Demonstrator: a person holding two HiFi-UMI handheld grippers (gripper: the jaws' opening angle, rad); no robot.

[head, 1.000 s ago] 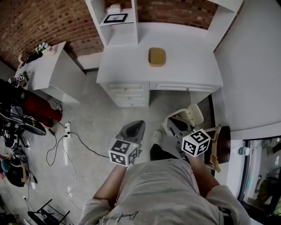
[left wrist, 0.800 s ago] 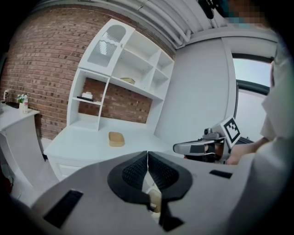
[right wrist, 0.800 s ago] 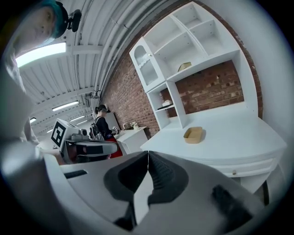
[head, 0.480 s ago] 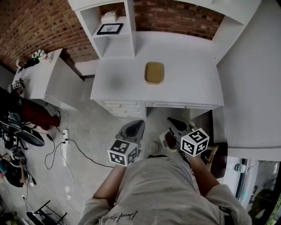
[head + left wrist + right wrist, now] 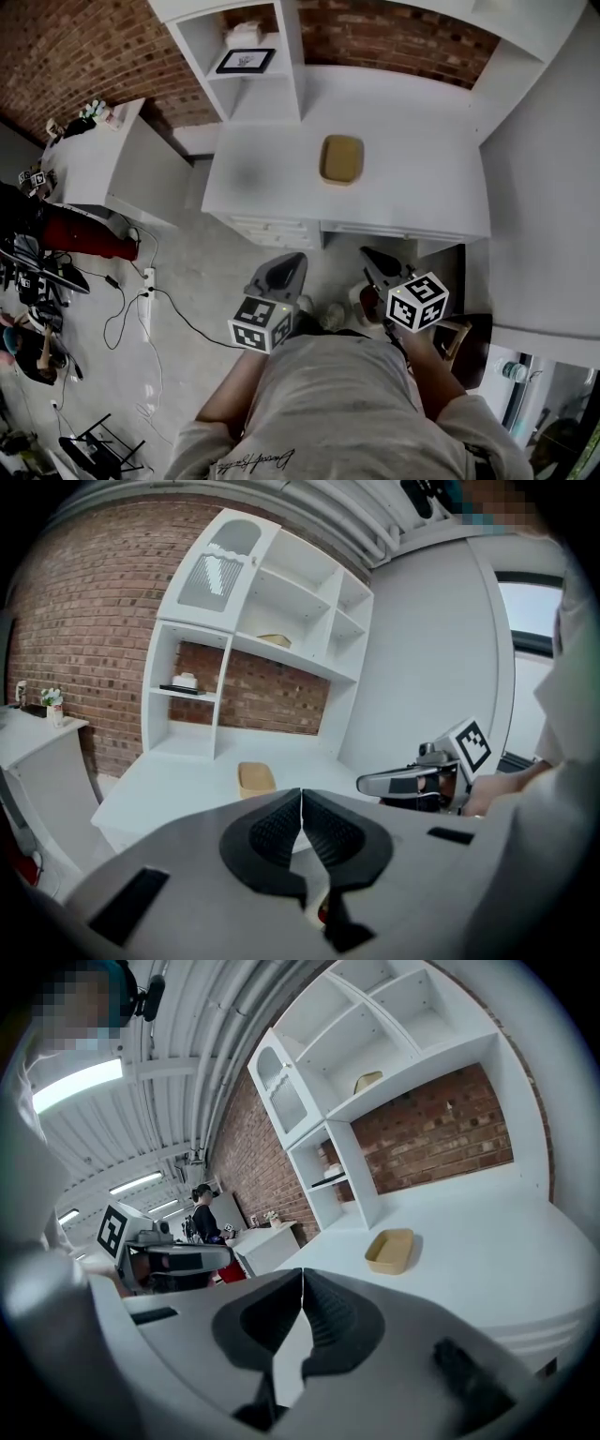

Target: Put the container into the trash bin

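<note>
— Container (image 5: 341,159) first, the shallow tan rectangular one with rounded corners: where is it?
— Lying alone on the broad white desk (image 5: 272,173), towards the back, well apart from both grippers. Each gripper view shows it out ahead, beyond the jaw tips.
— And the jaws?
— On the left gripper (image 5: 286,267), the pads are pressed together with nothing between them. The right gripper (image 5: 373,262) is the same, closed and empty. They hang side by side before the desk's front edge, over the grey floor.
— What stands around?
— A white shelf unit (image 5: 286,56) rises at the desk's back left against the red brick wall (image 5: 84,56), with a black-framed picture (image 5: 246,61) in one bay. A white side table (image 5: 103,159) stands to the left, black cables (image 5: 141,309) trail on the floor near it, and there is a dark brown seat (image 5: 472,333) to the right.
— Anything in the way?
— Bare desk top lies between the jaws and the container. A pale round vessel (image 5: 359,302) sits on the floor by the right gripper, mostly covered by it; I cannot tell what it is.
— What has changed since a second ago?
— The desk has come lower and nearer in the head view, the container with it. The pale vessel showed plainly then, with a dark inside. Both pairs of jaws were closed then too.
</note>
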